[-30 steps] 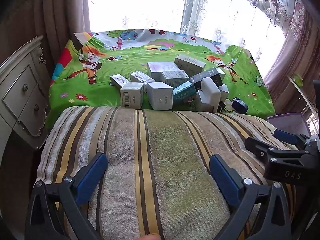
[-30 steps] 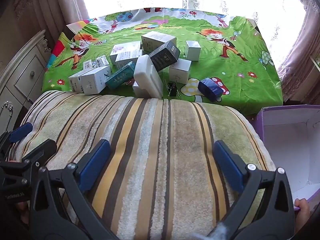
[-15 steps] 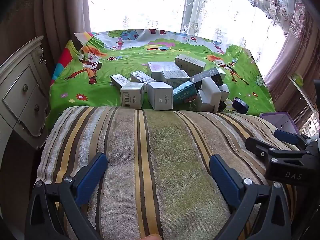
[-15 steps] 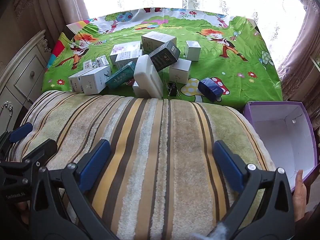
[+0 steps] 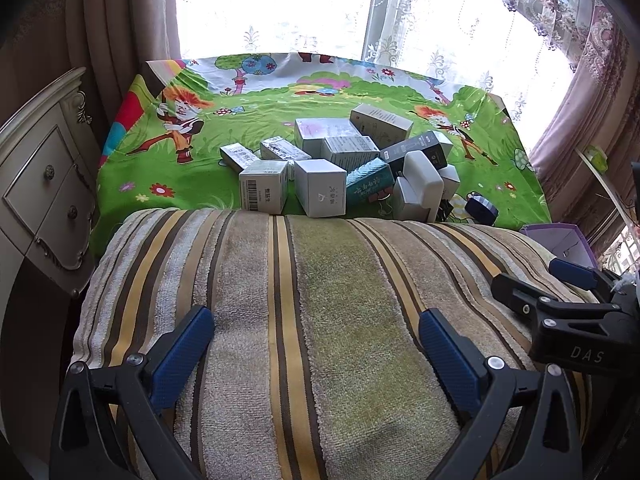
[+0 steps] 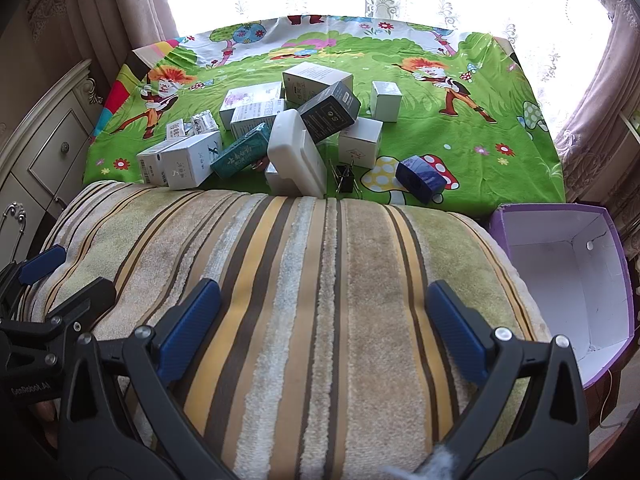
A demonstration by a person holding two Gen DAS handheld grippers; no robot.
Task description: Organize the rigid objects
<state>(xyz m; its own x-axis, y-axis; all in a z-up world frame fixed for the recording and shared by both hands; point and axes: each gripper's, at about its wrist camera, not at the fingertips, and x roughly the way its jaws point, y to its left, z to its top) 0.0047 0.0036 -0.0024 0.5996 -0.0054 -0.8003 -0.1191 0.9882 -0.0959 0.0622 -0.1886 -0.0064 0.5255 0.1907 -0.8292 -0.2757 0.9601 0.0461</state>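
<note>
Several small cartons lie in a loose heap on a green cartoon cloth (image 5: 168, 172), among them a white box (image 5: 322, 192), a teal box (image 6: 239, 157), a black box (image 6: 330, 111), a white plastic case (image 6: 296, 160) and a dark blue box (image 6: 420, 178). My left gripper (image 5: 316, 344) is open and empty over a striped towel (image 5: 304, 300), well short of the heap. My right gripper (image 6: 324, 316) is open and empty over the same towel (image 6: 320, 264). An empty purple box with a white inside (image 6: 572, 280) stands to the right.
A cream drawer cabinet (image 5: 36, 184) stands at the left. Curtains and a bright window lie behind the cloth. A black binder clip (image 6: 346, 180) lies by the white case. The right gripper also shows in the left wrist view (image 5: 560, 292).
The purple box has come further into the right wrist view, moving left and up beside the towel. Both grippers have stayed still and open.
</note>
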